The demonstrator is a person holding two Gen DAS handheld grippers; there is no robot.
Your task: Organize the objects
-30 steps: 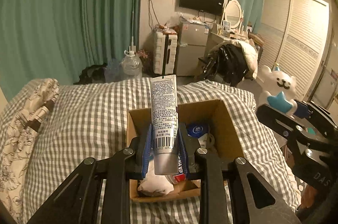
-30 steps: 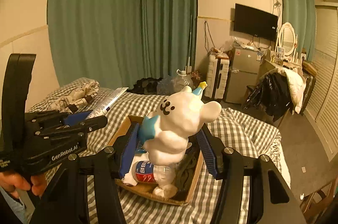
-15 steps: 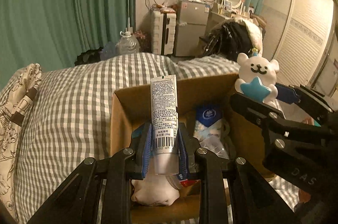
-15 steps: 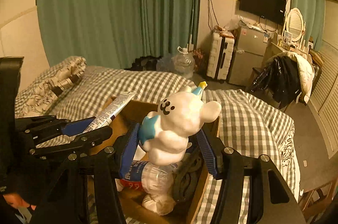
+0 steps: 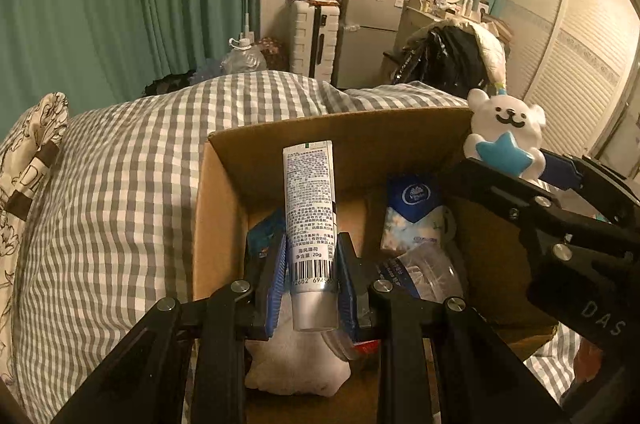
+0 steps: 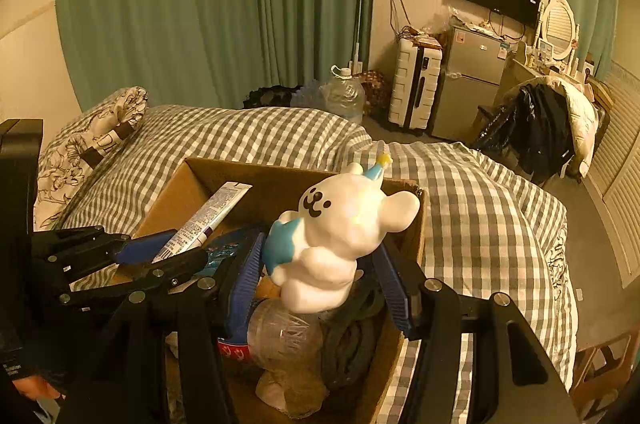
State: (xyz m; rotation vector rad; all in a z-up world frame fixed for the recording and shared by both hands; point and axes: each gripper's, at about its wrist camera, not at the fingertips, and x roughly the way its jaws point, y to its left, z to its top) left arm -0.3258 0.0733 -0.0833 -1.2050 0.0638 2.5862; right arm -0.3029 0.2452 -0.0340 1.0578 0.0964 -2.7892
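Left wrist: left gripper clamped on a tube, held upright over the cardboard box on the bed. Risk: releasing from this height, the tube could glance off the plastic bottle or tissue pack below. Since a second ago the box fills far more of the view; gripper has come closer.

Right wrist: right gripper pinching a white bear toy above the box's right side. Grippers near each other; collision possible. Bear now over the box interior, lower than before.
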